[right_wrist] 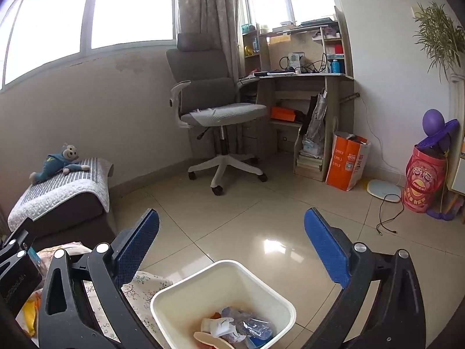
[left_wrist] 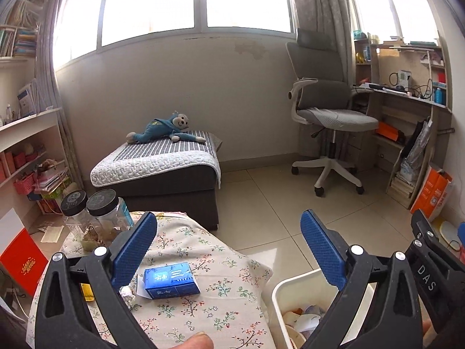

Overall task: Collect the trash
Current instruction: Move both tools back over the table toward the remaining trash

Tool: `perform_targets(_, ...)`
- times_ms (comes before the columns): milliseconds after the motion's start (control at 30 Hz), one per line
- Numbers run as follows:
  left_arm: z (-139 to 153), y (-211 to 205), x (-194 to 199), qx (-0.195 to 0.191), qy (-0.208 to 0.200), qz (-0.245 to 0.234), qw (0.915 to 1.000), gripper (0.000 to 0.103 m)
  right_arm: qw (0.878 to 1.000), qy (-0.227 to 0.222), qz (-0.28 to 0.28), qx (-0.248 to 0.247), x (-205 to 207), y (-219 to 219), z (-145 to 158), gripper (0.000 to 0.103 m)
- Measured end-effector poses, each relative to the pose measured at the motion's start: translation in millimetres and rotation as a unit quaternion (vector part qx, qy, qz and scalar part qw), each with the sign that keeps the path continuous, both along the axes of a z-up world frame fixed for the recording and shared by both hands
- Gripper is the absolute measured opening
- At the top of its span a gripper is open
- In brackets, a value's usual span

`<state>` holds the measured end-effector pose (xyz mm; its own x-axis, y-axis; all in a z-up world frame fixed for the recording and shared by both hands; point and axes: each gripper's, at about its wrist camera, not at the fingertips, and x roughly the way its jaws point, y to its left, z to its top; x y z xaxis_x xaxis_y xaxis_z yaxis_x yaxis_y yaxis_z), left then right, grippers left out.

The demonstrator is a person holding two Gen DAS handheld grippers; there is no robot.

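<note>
Left gripper (left_wrist: 228, 245) spread wide and empty above the floral-clothed table (left_wrist: 229, 305), right gripper (right_wrist: 232, 244) likewise released over the white trash bin (right_wrist: 186, 290), crumpled paper and plastic trash (right_wrist: 235, 327) lay inside, blue box (left_wrist: 171, 279) and paper wad (left_wrist: 127, 293) rested on the cloth.
</note>
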<state>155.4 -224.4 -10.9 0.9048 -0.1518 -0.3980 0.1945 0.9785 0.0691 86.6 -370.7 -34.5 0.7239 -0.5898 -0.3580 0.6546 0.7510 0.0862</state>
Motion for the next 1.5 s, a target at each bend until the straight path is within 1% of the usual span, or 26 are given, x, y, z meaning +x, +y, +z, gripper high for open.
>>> perform_targets(333,-0.2,50.3,3.8,0.004,0.003,0.046,0.9989,0.096,0.999,0.000,0.050,-0.013,19.3,45.3,4.9,0.096)
perform_targets(833,-5.6,113.8,17.7,0.002,0.012,0.101,0.9948,0.096,0.994,0.009,0.105,-0.030,47.5,103.6,3.8,0.096)
perform_targets(1133,-9.2,148.7,26.5,0.004,0.016,0.133,0.9909,0.096,0.990,0.016,0.136,-0.035,64.1,137.4,-0.9,0.096)
perform_targets(1500,-20.8,194.4,41.8,0.002,0.037,0.171,0.9845,0.096,0.983,0.028,0.175,-0.039,80.5,176.3,-7.6,0.096)
